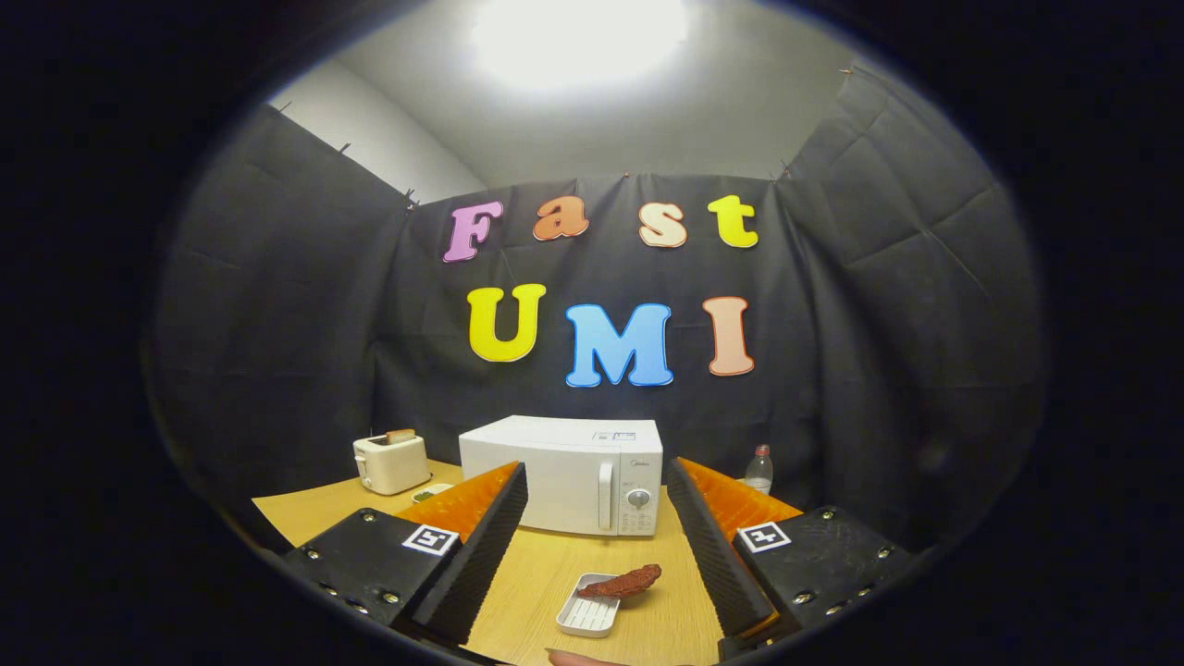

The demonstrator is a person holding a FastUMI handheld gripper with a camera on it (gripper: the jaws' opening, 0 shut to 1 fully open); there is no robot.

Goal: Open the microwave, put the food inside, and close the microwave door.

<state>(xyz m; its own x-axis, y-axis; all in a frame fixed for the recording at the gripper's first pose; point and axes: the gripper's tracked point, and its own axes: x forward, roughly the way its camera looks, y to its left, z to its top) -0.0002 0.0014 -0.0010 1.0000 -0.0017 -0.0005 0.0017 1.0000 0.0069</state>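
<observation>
A white microwave [564, 472] stands at the back of the wooden table [647, 620], its door shut, with a vertical handle [606, 495] and a knob to the right of it. Nearer to me a small white ridged tray [590, 612] holds a reddish-brown piece of food [622, 583] that overhangs the tray's right side. My gripper [597, 486] is open, its two fingers spread wide with nothing between them. The tray lies low between the fingers, and the microwave sits beyond their tips.
A white toaster [391, 462] with a slice of bread in it stands left of the microwave, with a small dish [429, 492] beside it. A clear plastic bottle [758, 470] stands to the microwave's right. A fingertip [578, 658] shows at the table's near edge.
</observation>
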